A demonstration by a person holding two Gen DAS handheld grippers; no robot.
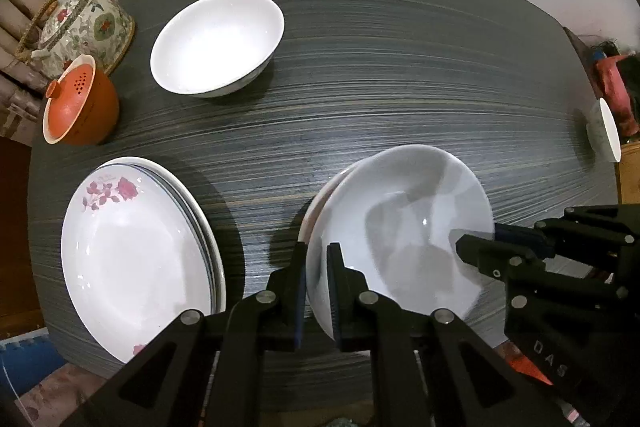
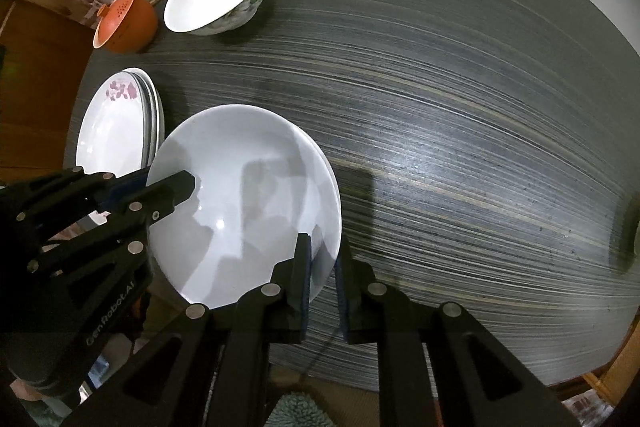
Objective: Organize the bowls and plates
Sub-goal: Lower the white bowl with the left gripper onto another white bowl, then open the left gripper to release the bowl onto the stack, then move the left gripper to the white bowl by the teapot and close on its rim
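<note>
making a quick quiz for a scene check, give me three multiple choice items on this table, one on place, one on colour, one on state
1. Where does the floral teapot stand?
A. beside the orange pot
B. on the plate stack
C. inside a bowl

2. What colour are the flowers on the top plate?
A. blue
B. pink
C. yellow

3. What is the left gripper doing?
A. hanging open over bare table
B. shut on the rim of the near bowl
C. holding the teapot

Answers:
1 A, the two stand together at the table's edge.
2 B, pink roses mark its rim.
3 B, its fingers clamp the bowl's rim.
</note>
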